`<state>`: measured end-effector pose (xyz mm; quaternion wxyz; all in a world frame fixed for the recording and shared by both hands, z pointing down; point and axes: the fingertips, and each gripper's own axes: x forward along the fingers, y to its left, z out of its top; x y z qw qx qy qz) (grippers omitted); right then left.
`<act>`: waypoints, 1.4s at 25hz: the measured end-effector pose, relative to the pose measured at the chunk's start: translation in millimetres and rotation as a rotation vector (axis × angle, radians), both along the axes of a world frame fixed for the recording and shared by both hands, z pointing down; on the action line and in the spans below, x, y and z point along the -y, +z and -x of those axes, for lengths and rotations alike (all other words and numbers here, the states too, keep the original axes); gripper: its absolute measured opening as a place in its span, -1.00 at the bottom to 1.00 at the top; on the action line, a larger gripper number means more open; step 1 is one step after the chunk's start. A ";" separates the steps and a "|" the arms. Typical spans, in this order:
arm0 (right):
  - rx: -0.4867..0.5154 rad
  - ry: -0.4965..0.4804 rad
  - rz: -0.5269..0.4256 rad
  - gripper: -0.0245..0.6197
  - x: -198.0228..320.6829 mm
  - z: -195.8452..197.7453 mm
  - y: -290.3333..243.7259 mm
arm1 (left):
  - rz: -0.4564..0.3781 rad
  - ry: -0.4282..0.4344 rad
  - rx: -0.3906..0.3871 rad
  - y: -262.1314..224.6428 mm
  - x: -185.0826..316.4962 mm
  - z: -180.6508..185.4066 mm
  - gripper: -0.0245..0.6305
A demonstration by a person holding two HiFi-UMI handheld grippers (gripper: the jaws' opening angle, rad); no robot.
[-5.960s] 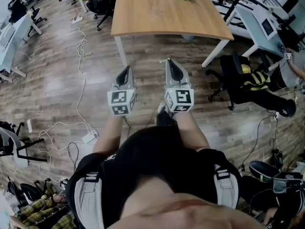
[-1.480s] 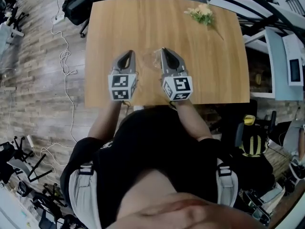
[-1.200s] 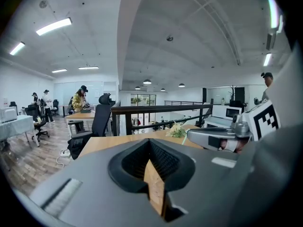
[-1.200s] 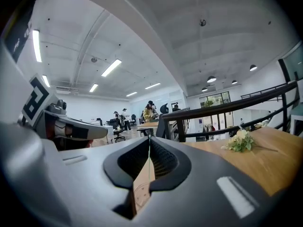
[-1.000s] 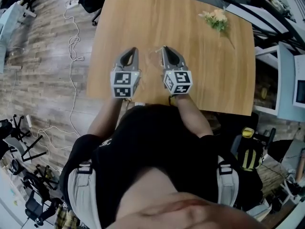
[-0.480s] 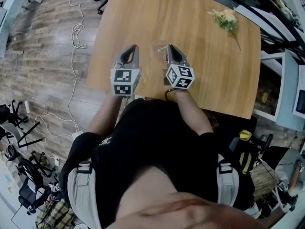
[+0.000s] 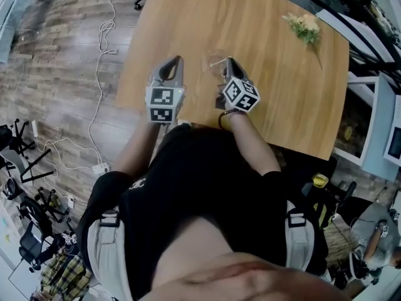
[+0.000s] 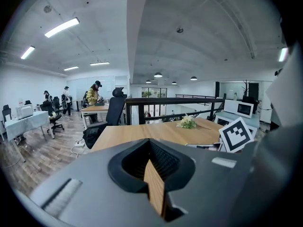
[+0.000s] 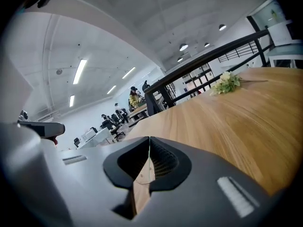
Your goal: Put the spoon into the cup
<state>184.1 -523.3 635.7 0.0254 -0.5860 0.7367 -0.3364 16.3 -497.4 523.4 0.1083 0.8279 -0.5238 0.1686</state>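
left gripper is closed and empty. in the left gripper view the two jaws meet at the tips, with only a thin wedge of the wooden table showing through the gap below them. same deal with the right gripper: in the right gripper view its jaws are pressed together at the tips with nothing gripped. there's a faint curved line in the gap under them, and i can't tell what it is.

from the head view both grippers hang over the near edge of the table, side by side, pointing away from the person. the cup is clear glass and kinda hard to see. it stands on the table between the two grippers' tips, closer to the right one and just beside it. there's a thin pale line across the cup that could be the spoon, but it's too small to say whether it's in the cup or lying next to it.

a little bunch of flowers lies at the far right part of the table, well apart from the cup. it shows in both gripper views too. the left gripper view also catches the right gripper's marker cube off to the side. cables trail over the wood floor left of the table.
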 end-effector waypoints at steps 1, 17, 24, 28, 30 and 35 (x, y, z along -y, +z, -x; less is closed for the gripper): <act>0.008 0.006 0.010 -0.90 0.7 -0.3 3.4 | 0.003 0.000 0.002 1.3 0.2 0.4 -0.89; 0.065 0.006 0.093 -0.90 -7.8 4.2 30.9 | 0.022 0.029 0.017 8.7 -1.3 -6.3 -0.89; 0.019 -0.008 0.113 -0.90 -13.4 6.8 36.1 | 0.035 0.041 0.020 15.3 -2.3 -10.2 -0.89; -0.002 -0.010 0.116 -0.89 -16.3 5.9 37.1 | 0.041 0.047 0.020 19.0 -4.6 -11.4 -0.89; -0.025 -0.015 0.119 -0.85 -18.8 6.1 38.0 | 0.044 0.049 0.018 20.4 -5.3 -11.7 -0.89; -0.039 -0.011 0.146 -0.84 -23.3 5.5 42.9 | 0.053 0.057 0.021 22.8 -6.3 -12.4 -0.89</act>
